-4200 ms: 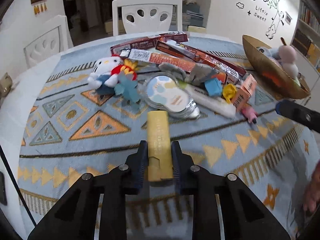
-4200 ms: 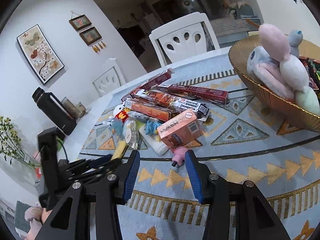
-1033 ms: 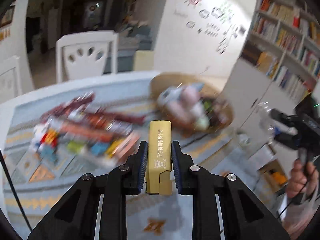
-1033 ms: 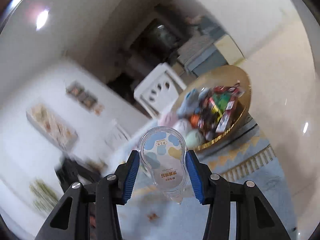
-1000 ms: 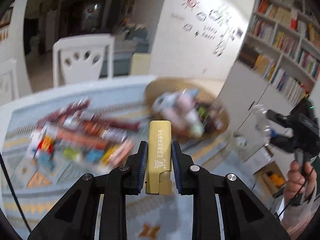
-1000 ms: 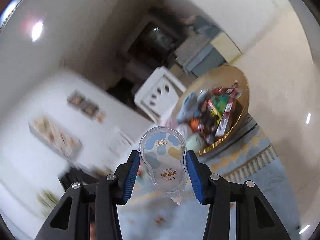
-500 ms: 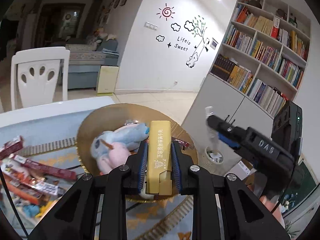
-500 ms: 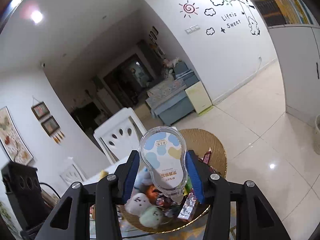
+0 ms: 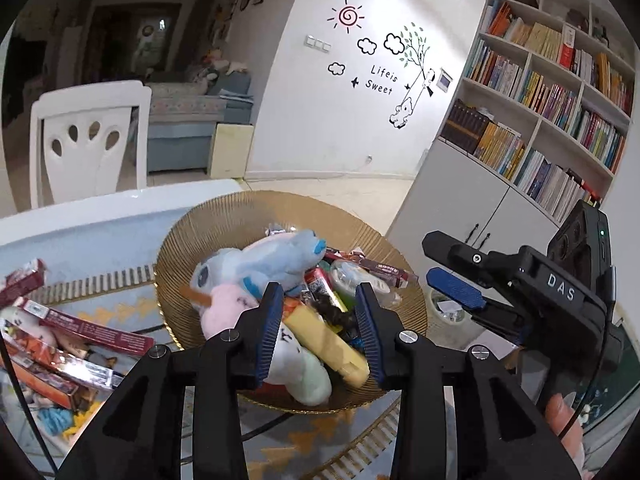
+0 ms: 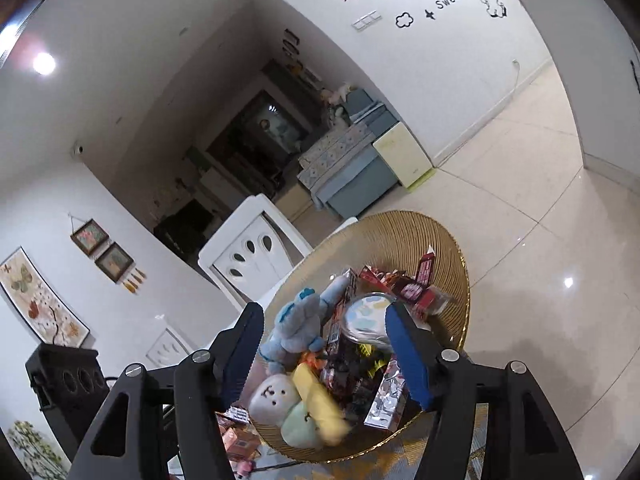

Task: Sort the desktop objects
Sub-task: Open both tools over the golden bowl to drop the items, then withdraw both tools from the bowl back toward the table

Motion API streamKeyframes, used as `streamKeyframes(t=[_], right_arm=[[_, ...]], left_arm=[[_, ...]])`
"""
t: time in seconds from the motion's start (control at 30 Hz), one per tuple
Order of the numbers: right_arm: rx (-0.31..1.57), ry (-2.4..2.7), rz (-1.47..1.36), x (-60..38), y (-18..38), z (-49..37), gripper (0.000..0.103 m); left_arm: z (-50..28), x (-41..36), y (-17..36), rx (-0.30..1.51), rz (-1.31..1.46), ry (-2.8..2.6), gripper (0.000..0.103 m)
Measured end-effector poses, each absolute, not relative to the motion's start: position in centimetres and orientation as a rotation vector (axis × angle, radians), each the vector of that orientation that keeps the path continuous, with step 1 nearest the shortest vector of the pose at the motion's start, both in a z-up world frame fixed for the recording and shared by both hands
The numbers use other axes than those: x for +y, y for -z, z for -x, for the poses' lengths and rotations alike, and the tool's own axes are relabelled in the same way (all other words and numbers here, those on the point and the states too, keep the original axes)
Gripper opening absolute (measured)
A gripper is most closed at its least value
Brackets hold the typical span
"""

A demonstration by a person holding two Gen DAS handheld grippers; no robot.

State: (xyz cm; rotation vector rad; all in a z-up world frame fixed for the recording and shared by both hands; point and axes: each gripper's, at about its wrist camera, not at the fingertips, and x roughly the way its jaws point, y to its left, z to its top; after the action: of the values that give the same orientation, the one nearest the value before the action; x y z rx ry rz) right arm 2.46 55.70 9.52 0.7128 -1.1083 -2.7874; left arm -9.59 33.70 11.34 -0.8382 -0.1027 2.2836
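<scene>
Both wrist cameras look forward and down between their own fingers, close over the golden woven bowl (image 9: 192, 240) (image 10: 400, 228); each view shares its plush toys and snack packs.

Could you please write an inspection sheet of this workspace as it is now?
Surface: table under a blue patterned cloth.
Job's things: yellow bar and round clear case lie in the gold basket among plush toys and snack packs.
Clutter: long red boxes on the cloth left of the basket.
Grippers: left gripper and right gripper over the basket, jaws opening, gripping nothing.
Cables: thin black cable at the left edge.
Surroundings: white chair, bookshelf.
</scene>
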Motion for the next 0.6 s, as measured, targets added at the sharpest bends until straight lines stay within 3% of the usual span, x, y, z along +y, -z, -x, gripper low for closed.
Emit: streamKeyframes(t=[0.33, 0.6], right_arm=[[-1.036, 2.782, -0.690, 53.6, -11.9, -4.6, 0.062], [-0.857, 2.762, -0.649, 48.5, -14.9, -7.9, 0.063]], left_arm=[[6.6, 31.6, -13.1, -0.031, 0.790, -2.339, 0.035], [3.7, 28.0, -14.4, 0.014, 0.741, -2.416, 0.035]])
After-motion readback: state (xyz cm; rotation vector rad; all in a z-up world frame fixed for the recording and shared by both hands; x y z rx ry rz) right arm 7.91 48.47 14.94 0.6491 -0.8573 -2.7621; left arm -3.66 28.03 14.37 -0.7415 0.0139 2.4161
